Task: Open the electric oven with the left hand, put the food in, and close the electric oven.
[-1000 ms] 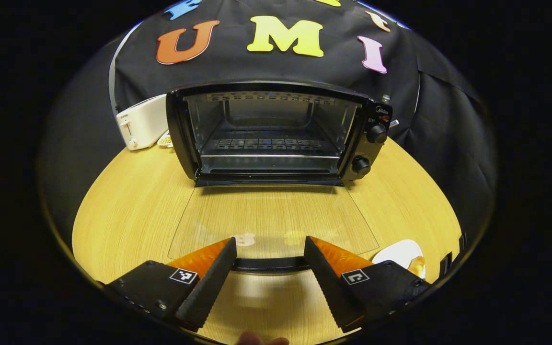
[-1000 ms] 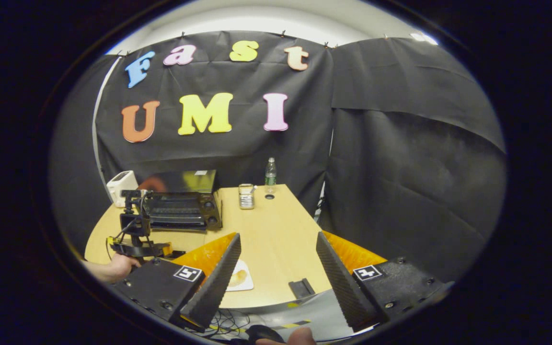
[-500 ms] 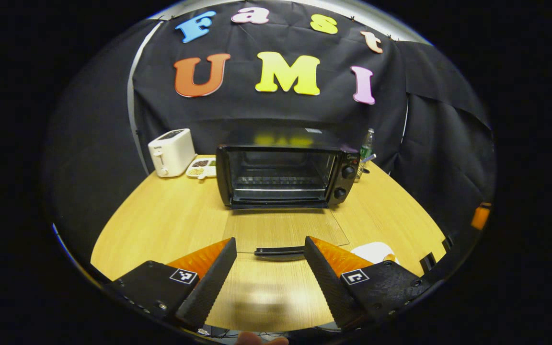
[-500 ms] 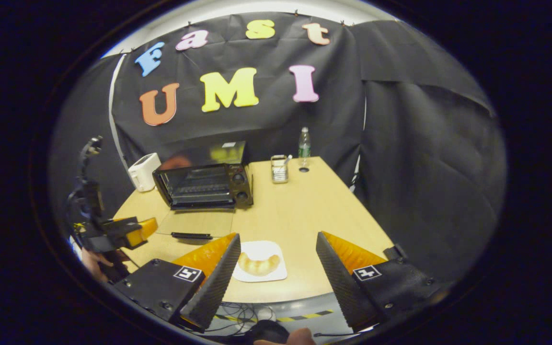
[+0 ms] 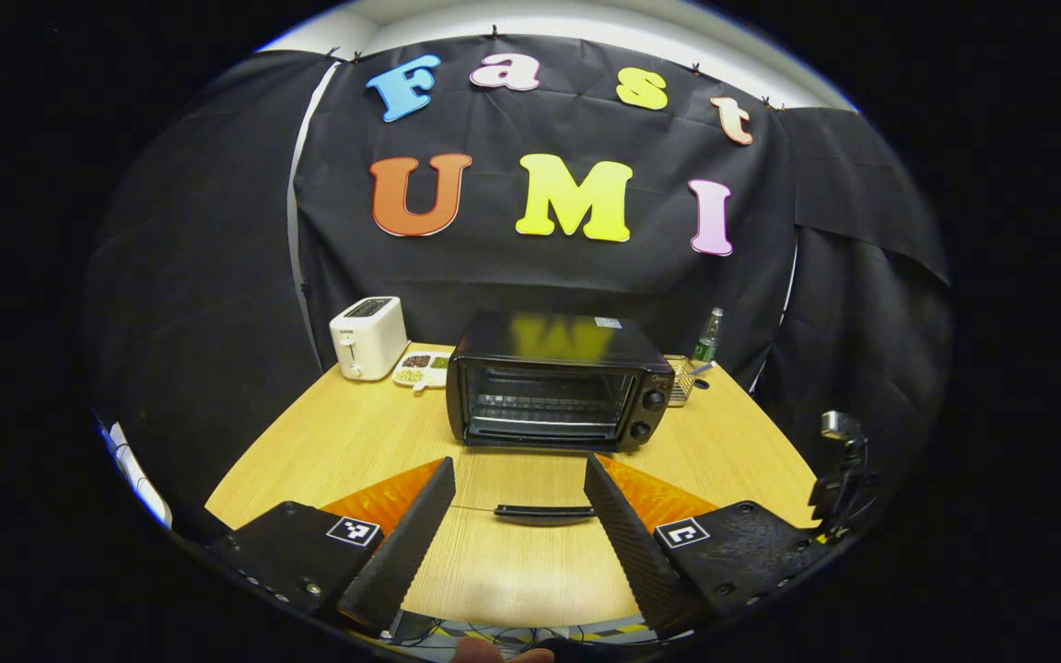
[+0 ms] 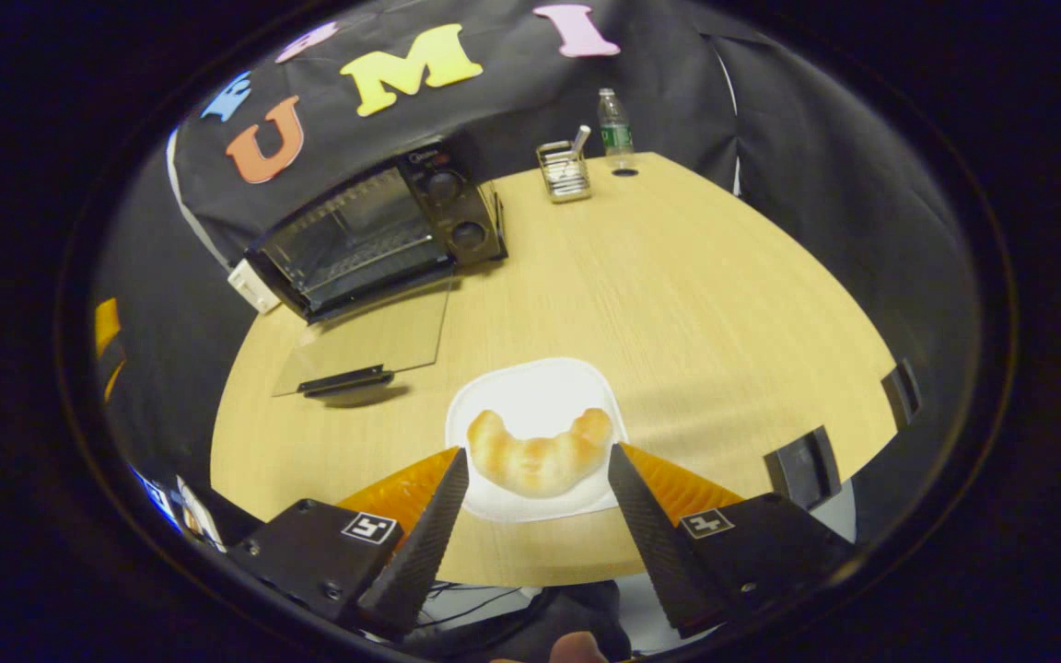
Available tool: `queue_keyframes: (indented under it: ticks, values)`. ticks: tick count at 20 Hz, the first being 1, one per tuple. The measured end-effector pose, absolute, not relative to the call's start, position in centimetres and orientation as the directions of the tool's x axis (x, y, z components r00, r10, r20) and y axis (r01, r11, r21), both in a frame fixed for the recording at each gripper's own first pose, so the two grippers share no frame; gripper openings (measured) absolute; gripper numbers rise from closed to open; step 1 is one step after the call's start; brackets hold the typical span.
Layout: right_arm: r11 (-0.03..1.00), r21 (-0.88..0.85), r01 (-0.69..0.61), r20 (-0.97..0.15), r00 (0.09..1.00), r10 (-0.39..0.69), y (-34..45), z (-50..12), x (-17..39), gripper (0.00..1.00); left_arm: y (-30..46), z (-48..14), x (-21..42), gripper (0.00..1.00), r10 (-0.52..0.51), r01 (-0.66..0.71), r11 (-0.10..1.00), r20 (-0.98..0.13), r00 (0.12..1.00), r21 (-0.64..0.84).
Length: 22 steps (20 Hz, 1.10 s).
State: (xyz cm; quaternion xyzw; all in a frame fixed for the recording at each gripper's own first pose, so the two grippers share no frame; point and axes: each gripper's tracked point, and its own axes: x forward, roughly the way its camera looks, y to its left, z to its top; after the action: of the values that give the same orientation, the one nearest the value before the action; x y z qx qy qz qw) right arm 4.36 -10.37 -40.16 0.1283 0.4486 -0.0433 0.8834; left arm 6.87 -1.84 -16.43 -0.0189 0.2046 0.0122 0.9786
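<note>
The black electric oven [image 5: 549, 391] [image 6: 374, 235] stands at the back of the wooden table with its glass door [image 6: 369, 341] folded flat down in front and the door handle [image 5: 544, 512] nearest me. My left gripper [image 5: 517, 539] is open and empty, drawn back from the handle. A golden croissant [image 6: 538, 451] lies on a white plate [image 6: 530, 391] near the table's front edge. My right gripper [image 6: 535, 529] hangs open just in front of the croissant, one finger to each side of it, not touching.
A white toaster [image 5: 367, 337] and a small snack tray [image 5: 420, 366] sit left of the oven. A metal caddy [image 6: 565, 170] and a bottle [image 6: 615, 133] stand at the back right. The table [image 6: 696, 304] has bare wood between oven and plate.
My left gripper has pulled back and up from the open door's handle. My right gripper has swung down and forward until the croissant lies between its open fingers.
</note>
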Motion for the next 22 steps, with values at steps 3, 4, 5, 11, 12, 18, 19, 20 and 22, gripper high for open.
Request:
queue_keyframes:
  ticks: [3, 4, 5, 11, 12, 18, 19, 20, 22]
  values:
    - [0.960, 0.188, 0.206, -0.832, 0.554, 0.044, -10.9, -41.8, 5.0, 0.91, -3.3, -16.9, 6.8, 0.93, 0.013, -0.010, 1.000, -0.417, 0.909, 0.007]
    - [0.955, 0.203, 0.216, -0.838, 0.543, 0.056, -10.8, -42.3, 5.1, 0.91, -4.0, -17.0, 6.9, 0.93, 0.003, 0.005, 1.000, -0.422, 0.907, 0.019]
    - [0.950, 0.216, 0.225, -0.844, 0.533, 0.066, -10.9, -42.6, 5.2, 0.90, -4.5, -17.1, 6.9, 0.93, -0.008, 0.020, 0.999, -0.424, 0.906, 0.025]
    - [0.922, 0.277, 0.272, -0.857, 0.504, 0.109, -10.8, -43.9, 5.5, 0.87, -6.0, -16.6, 7.7, 0.94, -0.044, 0.040, 0.999, -0.430, 0.902, -0.017]
    - [0.923, 0.278, 0.266, -0.856, 0.504, 0.112, -10.8, -44.1, 5.4, 0.83, -5.9, -16.5, 7.7, 0.94, -0.047, 0.039, 0.999, -0.429, 0.902, -0.029]
    - [0.918, 0.297, 0.263, -0.836, 0.536, 0.117, -10.8, -44.1, 5.8, 0.42, -5.8, -16.2, 7.6, 0.93, -0.078, 0.069, 0.997, -0.437, 0.896, -0.036]
    - [0.913, 0.306, 0.271, -0.834, 0.539, 0.119, -10.8, -44.0, 5.9, 0.36, -6.1, -16.0, 7.4, 0.93, -0.089, 0.082, 0.996, -0.433, 0.897, -0.035]
    - [0.905, 0.320, 0.281, -0.832, 0.541, 0.126, -10.6, -43.9, 5.9, 0.29, -6.1, -15.9, 7.5, 0.93, -0.101, 0.097, 0.995, -0.431, 0.897, -0.031]
    - [0.881, 0.355, 0.312, -0.825, 0.548, 0.138, -10.3, -43.2, 5.7, 0.20, -6.2, -15.9, 7.5, 0.93, -0.121, 0.119, 0.992, -0.427, 0.896, -0.031]
